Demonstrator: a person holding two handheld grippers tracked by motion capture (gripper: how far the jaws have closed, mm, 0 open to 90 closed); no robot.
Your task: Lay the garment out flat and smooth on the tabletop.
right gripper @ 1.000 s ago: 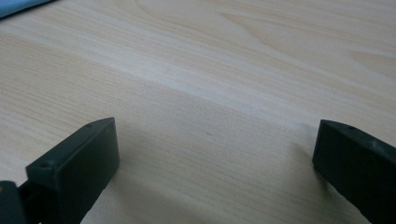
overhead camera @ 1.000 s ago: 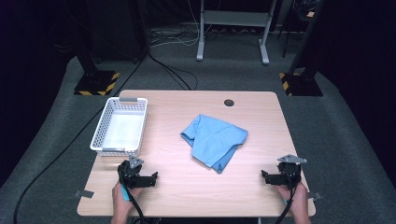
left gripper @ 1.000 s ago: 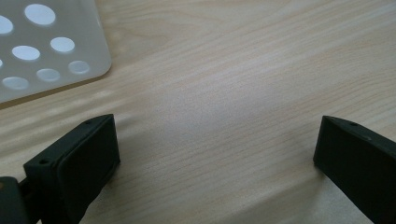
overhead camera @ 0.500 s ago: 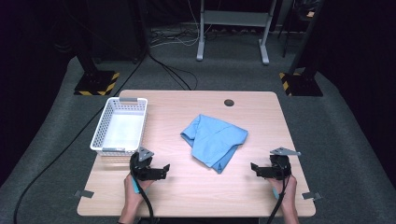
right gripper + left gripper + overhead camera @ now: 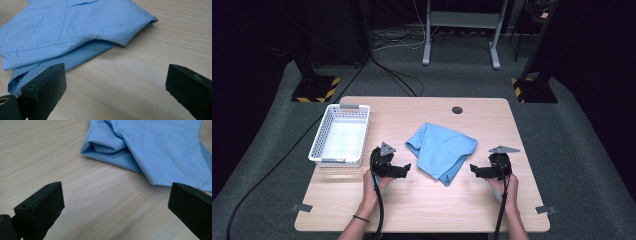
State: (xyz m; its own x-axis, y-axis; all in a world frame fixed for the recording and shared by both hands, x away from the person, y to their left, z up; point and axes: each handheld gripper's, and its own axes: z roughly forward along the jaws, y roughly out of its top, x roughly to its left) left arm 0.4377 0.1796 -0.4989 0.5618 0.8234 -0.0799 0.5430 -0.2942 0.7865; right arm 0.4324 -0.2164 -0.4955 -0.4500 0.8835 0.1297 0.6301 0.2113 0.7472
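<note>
Blue cloth (image 5: 441,151) lies crumpled and folded near the middle of the counter (image 5: 422,210), a bit right of centre. Left gripper (image 5: 404,169) sits just left of it, right gripper (image 5: 472,169) just right of it, both pointing inward at the cloth, neither touching. Jaws on both stand wide, nothing between them.

In the left gripper view the cloth (image 5: 155,150) fills the upper right, cut off at the top and right edge; a rolled fold opens toward the camera, what's inside the fold is in shadow. The right-hand jaw overlaps the cloth's lower hem in the picture; can't tell if it touches. In the right gripper view the cloth (image 5: 75,27) runs off the top and left edge, a stitched seam visible, a lower layer poking out under the top one. The left-hand jaw covers part of that lower layer.

Hands (image 5: 373,185) are partly hidden under the grippers; forearms cut off at the bottom edge.

Counter is light wood grain with a dark round hole (image 5: 457,109) near the far edge. White basket (image 5: 323,150) at the left side. Grey carpet floor (image 5: 582,165), cables (image 5: 392,75), dark stands with hazard-striped bases (image 5: 316,89), a metal frame (image 5: 460,30) behind. Room mostly dark.
</note>
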